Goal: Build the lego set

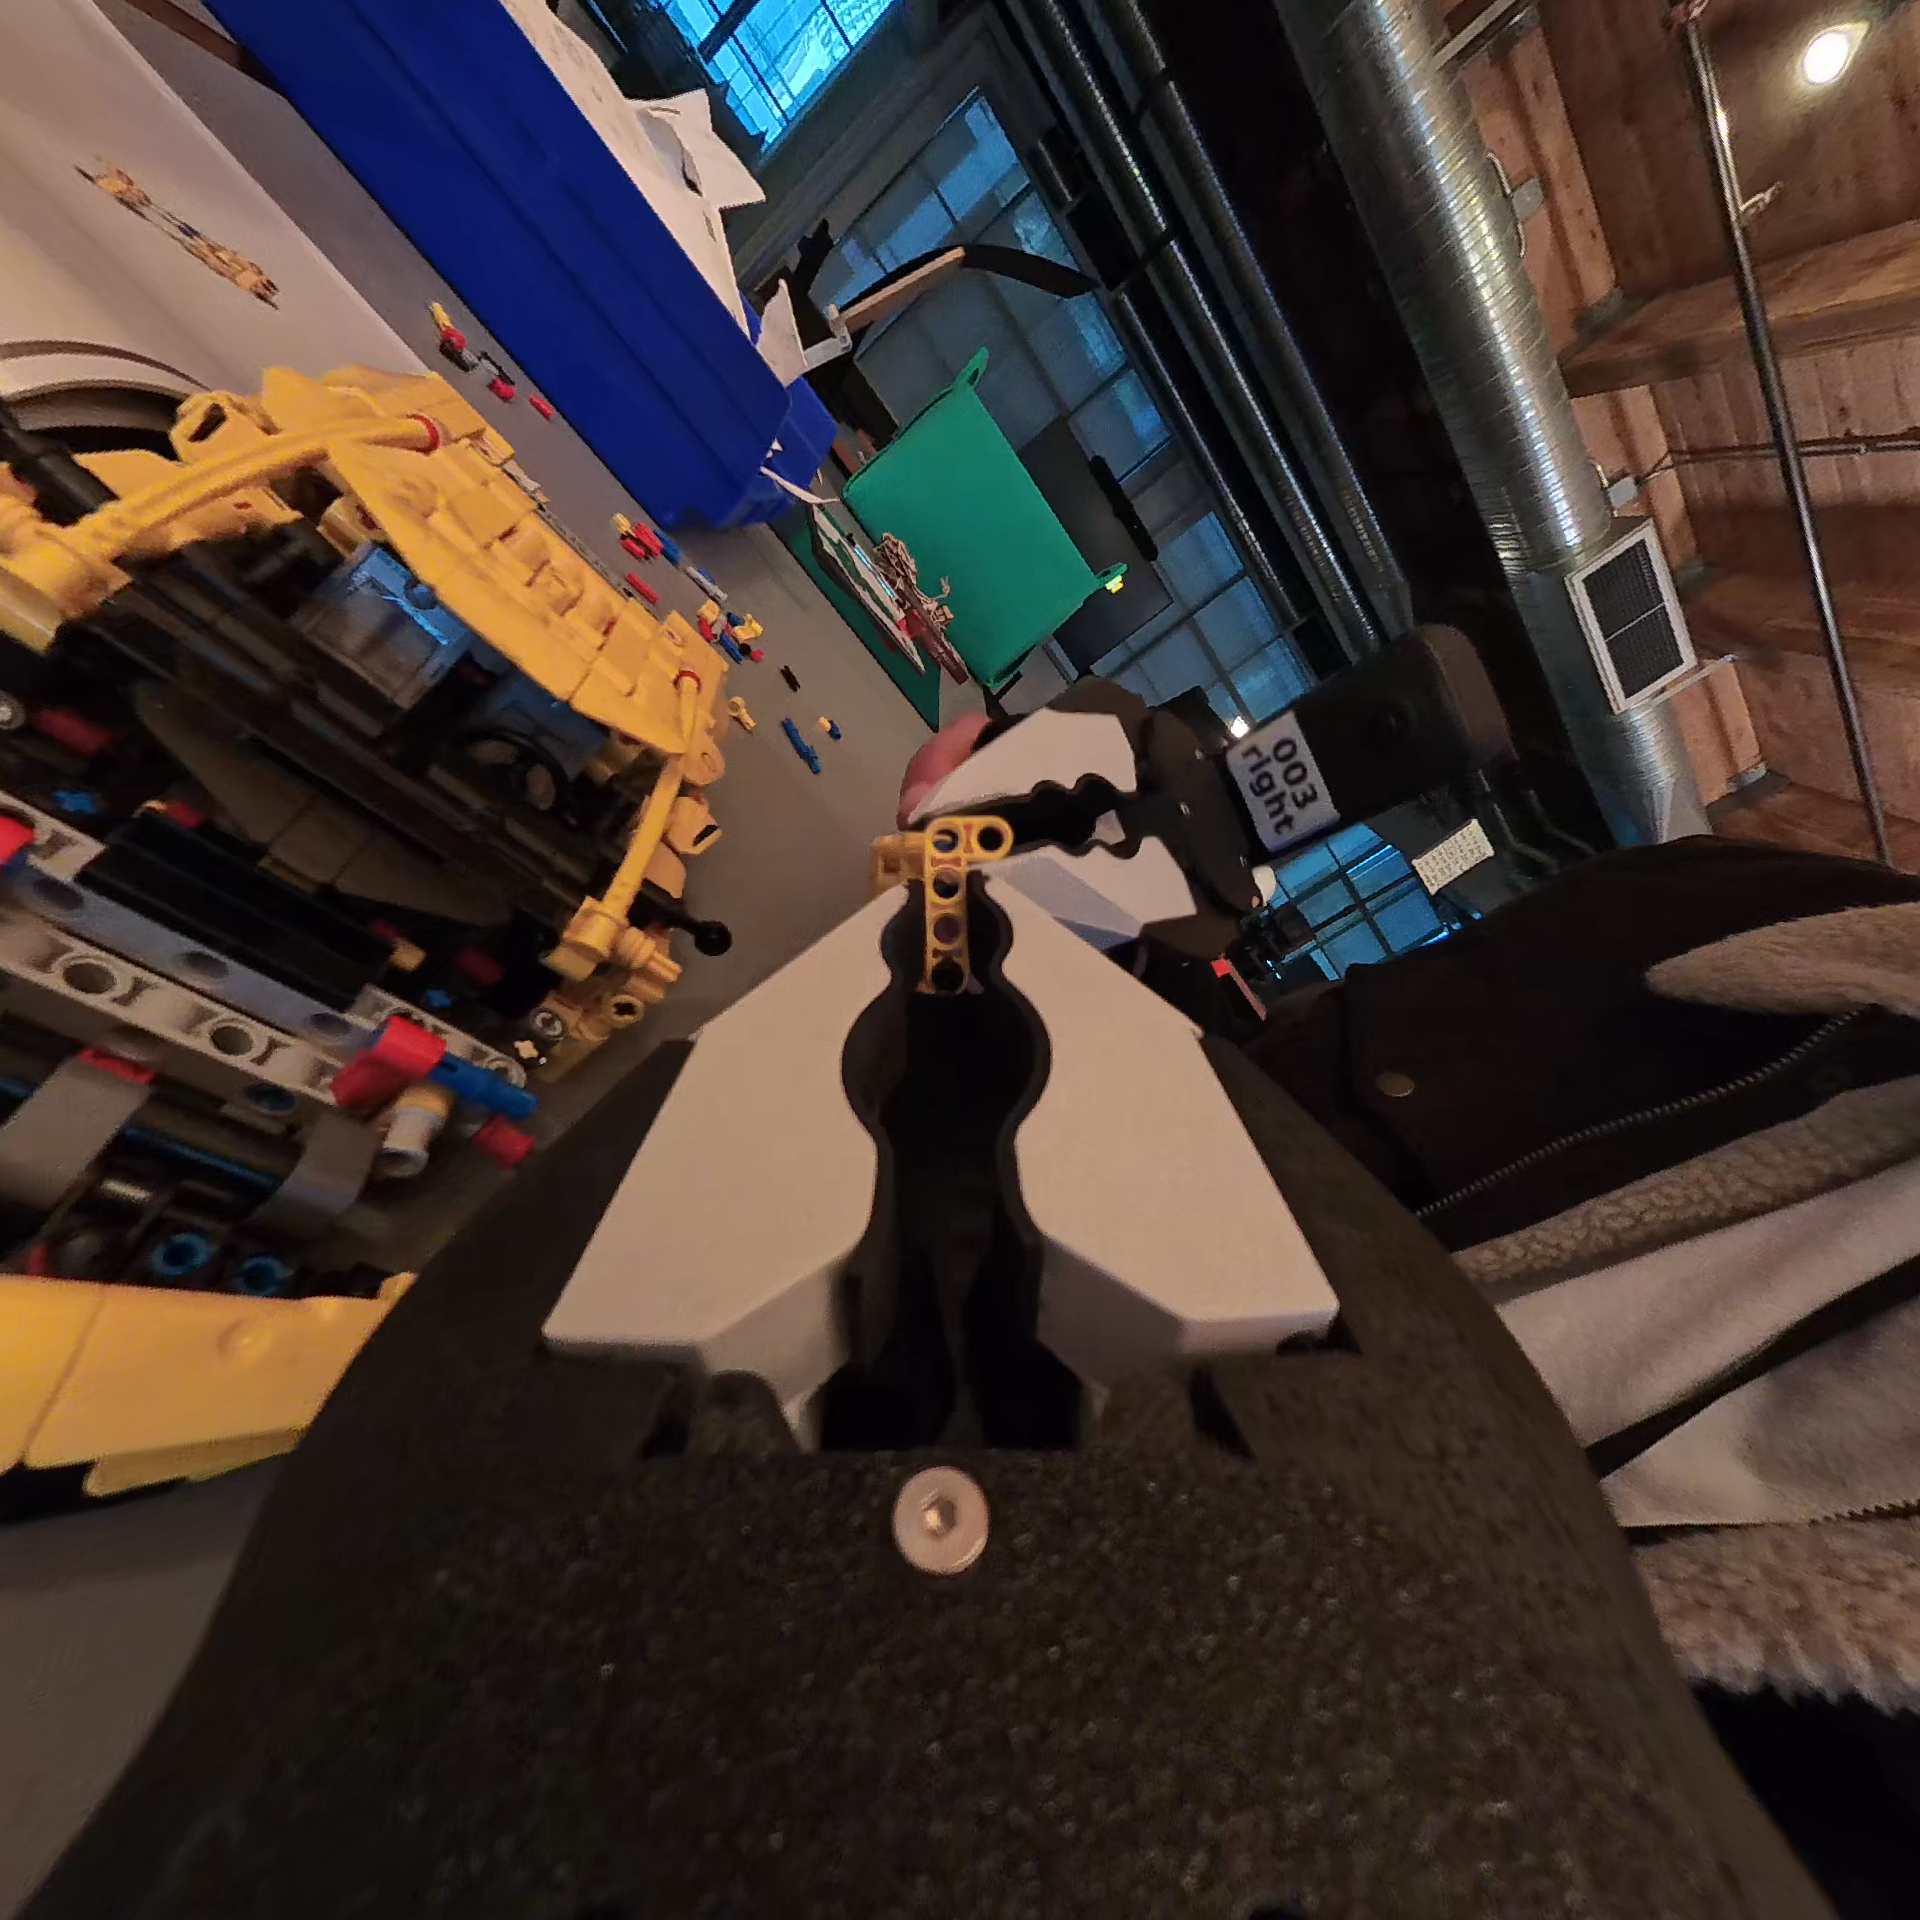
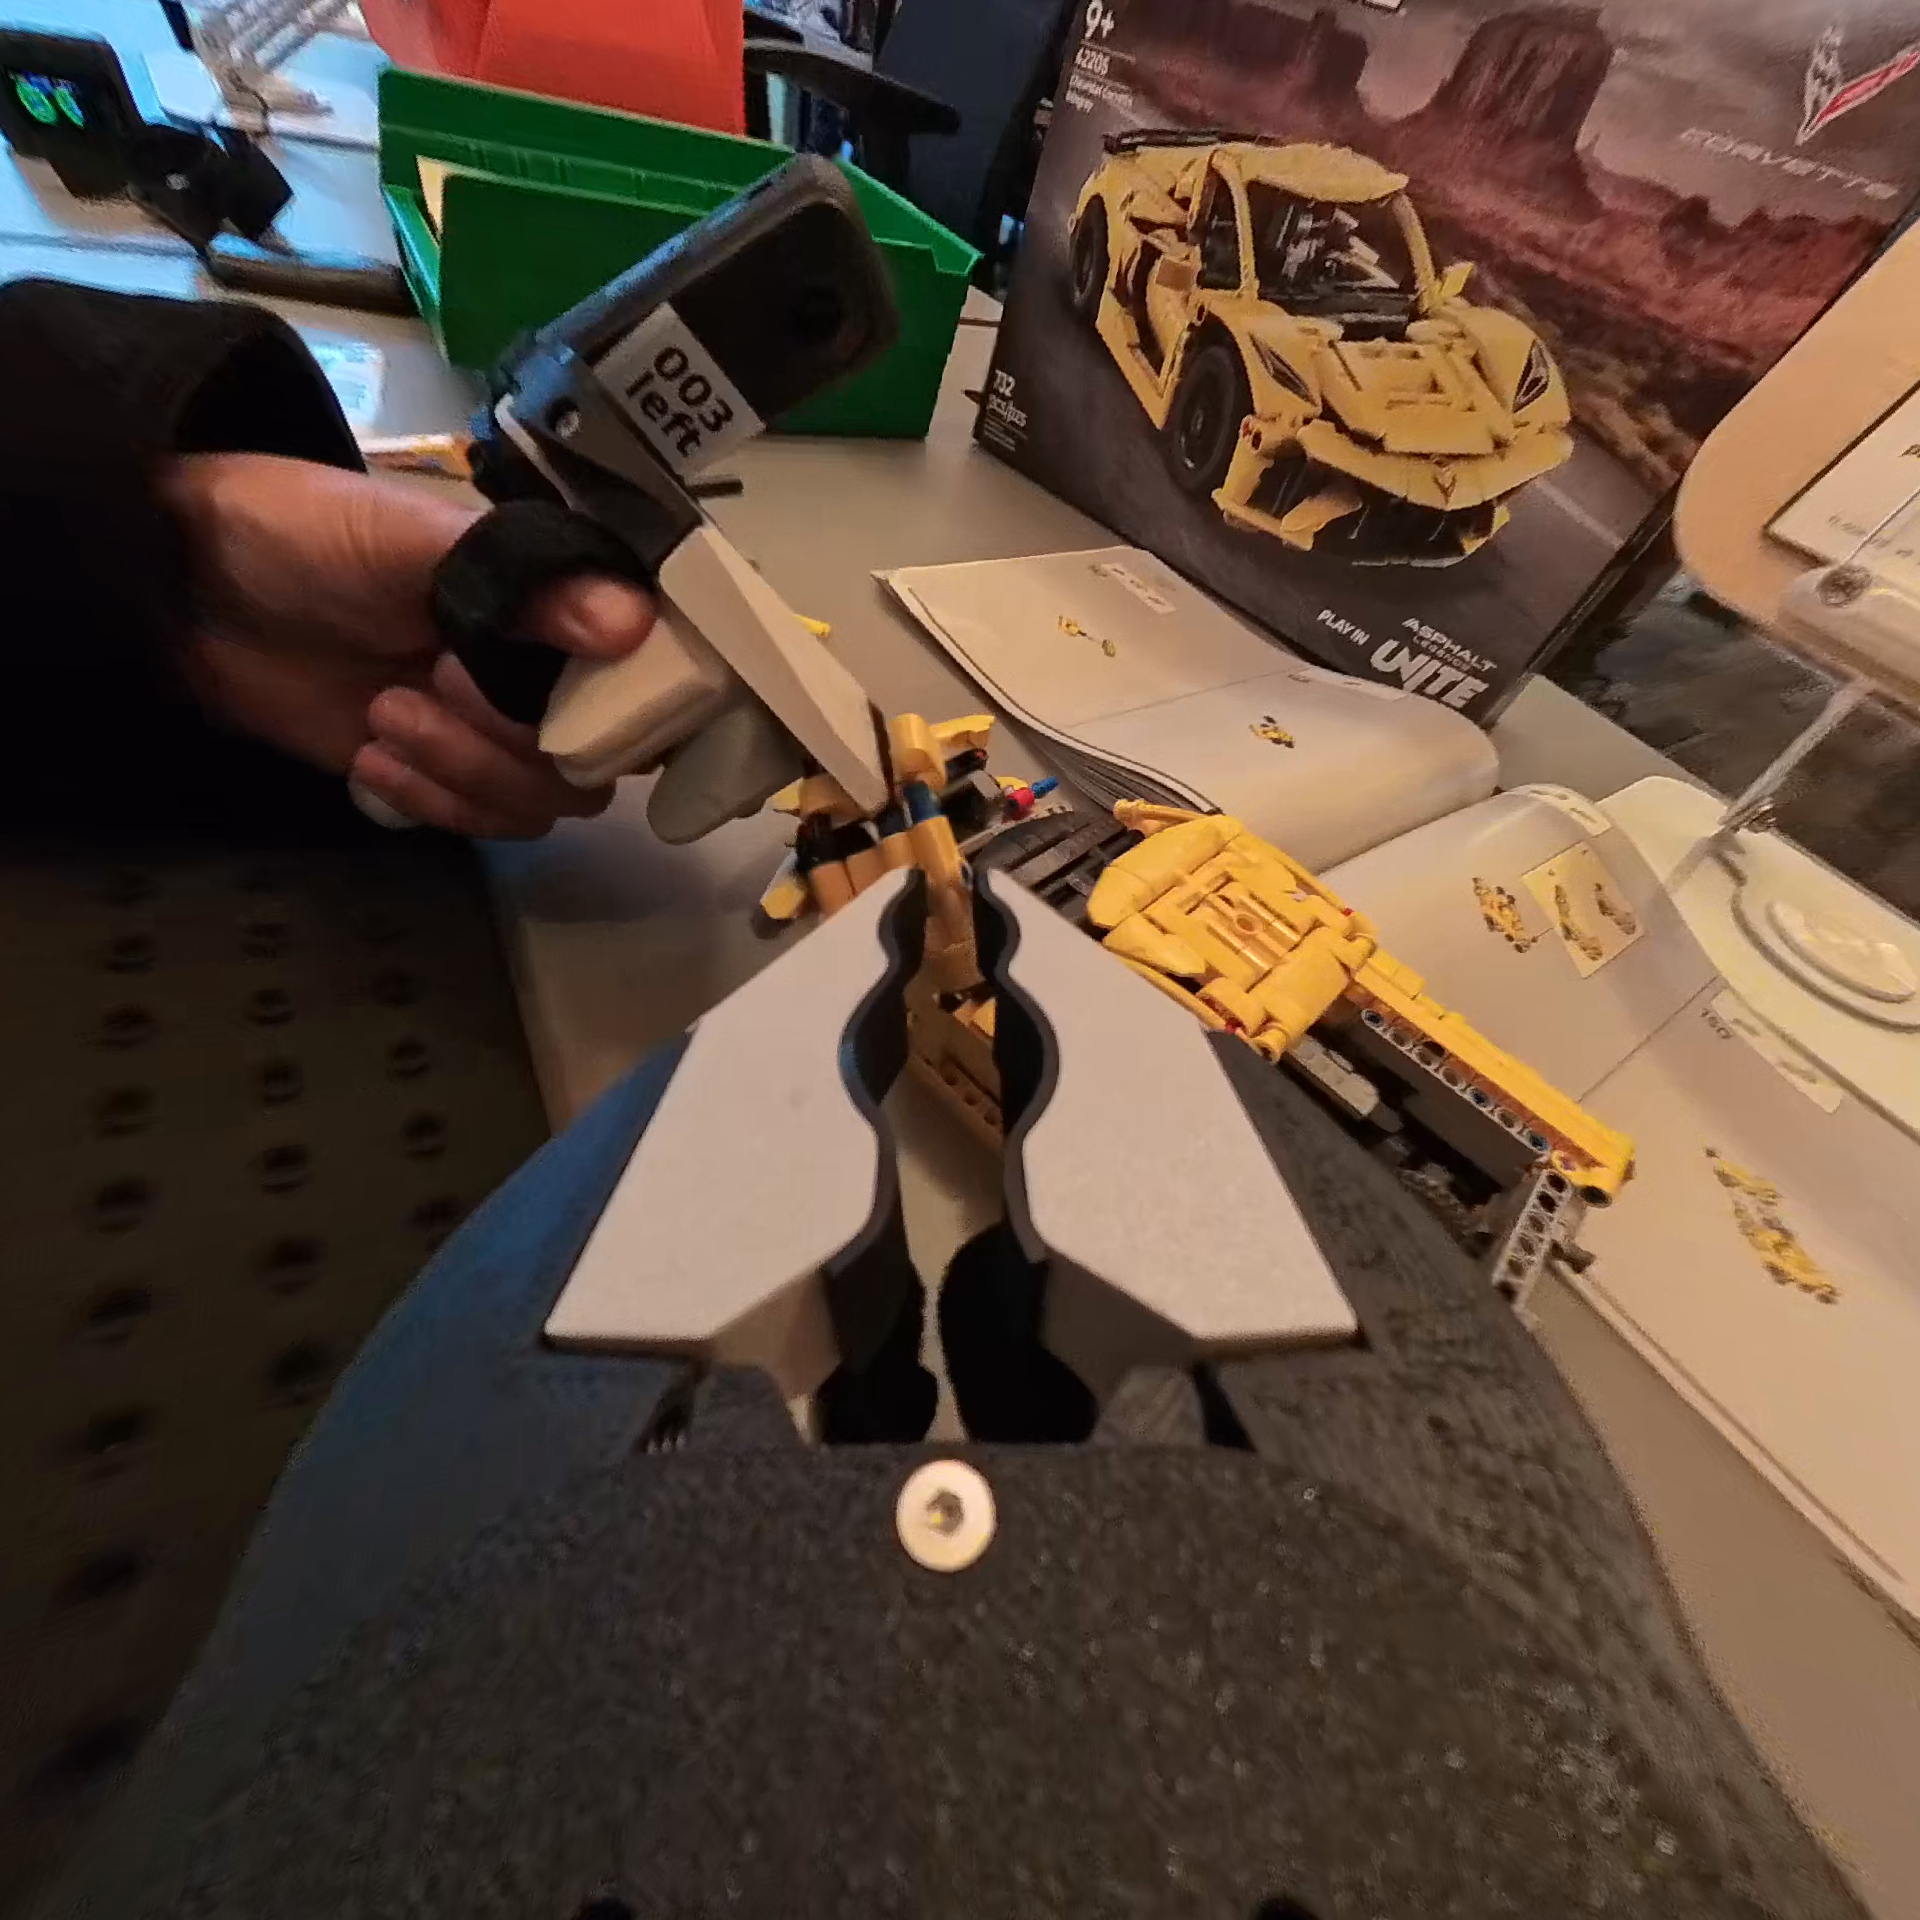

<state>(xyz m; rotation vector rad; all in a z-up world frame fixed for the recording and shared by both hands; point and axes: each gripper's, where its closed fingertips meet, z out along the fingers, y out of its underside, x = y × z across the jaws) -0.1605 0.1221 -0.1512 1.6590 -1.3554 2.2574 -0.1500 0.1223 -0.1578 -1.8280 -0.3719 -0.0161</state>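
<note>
Left wrist view: left gripper (image 1: pixel 948 935) pinched yellow T-shaped holed lego beam (image 1: pixel 948 894), right gripper (image 1: pixel 1023 821) touching beam's top, state unclear. Mid-handoff; next needed alignment over yellow lego car (image 1: pixel 364 675) beside it.

Wood ceiling (image 1: pixel 1714 343), metal duct (image 1: pixel 1475 312), windows (image 1: pixel 966 208)

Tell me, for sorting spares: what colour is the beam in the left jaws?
Yellow beam, clearest in the left wrist view.

The left gripper (image 1: pixel 948 940) is showing matt grey plastic fingers (image 1: pixel 748 1143) on a rough, grainy black body. The yellow beam (image 1: pixel 948 904) is gleaming as glossy plastic. The bench (image 2: pixel 623 935) is looking smooth and matt; the booklet (image 2: pixel 1195 686) is lying there as plain paper.
</note>
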